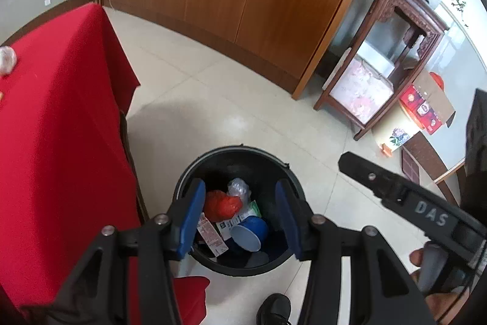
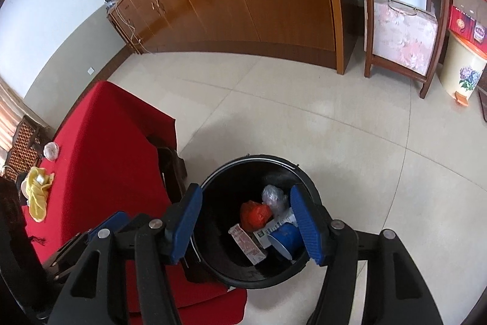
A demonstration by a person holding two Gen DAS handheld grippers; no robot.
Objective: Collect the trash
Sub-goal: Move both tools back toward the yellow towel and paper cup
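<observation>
Low in both frames, the left gripper (image 1: 240, 218) and the right gripper (image 2: 246, 226) hang wide open and hold nothing. Just beyond them, the black bin (image 2: 231, 175) contains a blue cup (image 2: 284, 236), red bag (image 2: 255, 213) and carton (image 2: 248, 244). Farther left, the red table (image 2: 112, 142) carries a yellow wrapper (image 2: 36, 195).

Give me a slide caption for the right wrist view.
Open right gripper above a black bin of trash, beside a red-draped table.

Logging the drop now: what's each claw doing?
Left claw: open, empty, above the black bin.
Right claw: open, empty, above the same bin.
</observation>
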